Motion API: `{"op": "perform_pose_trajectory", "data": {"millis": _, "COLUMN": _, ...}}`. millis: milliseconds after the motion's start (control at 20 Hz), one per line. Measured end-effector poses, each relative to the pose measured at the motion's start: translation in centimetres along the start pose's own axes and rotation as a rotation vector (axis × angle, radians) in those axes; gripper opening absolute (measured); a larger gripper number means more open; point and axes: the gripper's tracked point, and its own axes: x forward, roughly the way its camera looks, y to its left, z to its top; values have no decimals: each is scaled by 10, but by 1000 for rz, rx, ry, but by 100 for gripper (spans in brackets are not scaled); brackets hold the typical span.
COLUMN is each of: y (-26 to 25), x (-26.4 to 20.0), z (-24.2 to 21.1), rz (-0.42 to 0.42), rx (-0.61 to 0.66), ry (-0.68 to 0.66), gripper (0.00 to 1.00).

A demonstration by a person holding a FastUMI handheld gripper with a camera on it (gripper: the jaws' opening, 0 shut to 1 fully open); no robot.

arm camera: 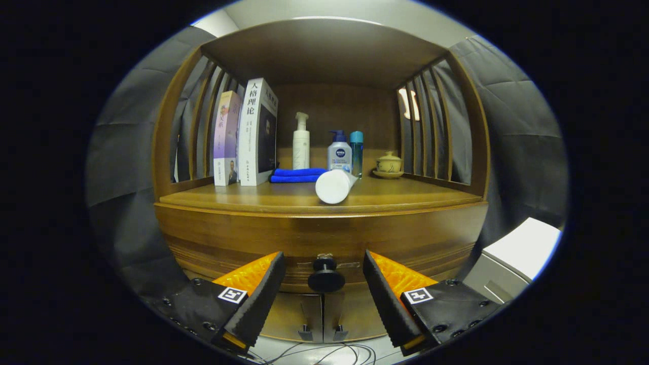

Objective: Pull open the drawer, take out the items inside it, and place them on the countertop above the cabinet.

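Observation:
A wooden cabinet faces me, its drawer front (pixel 319 243) shut below the countertop (pixel 405 195). The drawer's black round knob (pixel 325 276) sits between my two fingers, level with their tips. My gripper (pixel 324 263) is open, its black-and-orange fingers (pixel 263 289) standing on either side of the knob without touching it. A white tube (pixel 334 185) lies on its side near the countertop's front edge, its flat end toward me. The drawer's contents are hidden.
At the back of the countertop stand two books (pixel 248 134), a folded blue cloth (pixel 296 175), a white pump bottle (pixel 301 142), a blue-capped pump bottle (pixel 339 152), a slim blue bottle (pixel 356 152) and a small lidded cup (pixel 389 165). A white box (pixel 517 253) sits beside the cabinet. Cables (pixel 324 352) lie on the floor.

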Motion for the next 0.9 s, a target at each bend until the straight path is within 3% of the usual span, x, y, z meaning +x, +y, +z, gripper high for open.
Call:
{"op": "perform_pose_trajectory", "data": {"millis": 450, "y": -4, "x": -104, "z": 48, "rz": -45, "rx": 4, "ry": -90, "gripper": 96}}
{"op": "perform_pose_trajectory", "data": {"millis": 900, "y": -9, "x": -169, "z": 78, "rz": -60, "rx": -4, "ry": -147, "gripper": 96}}
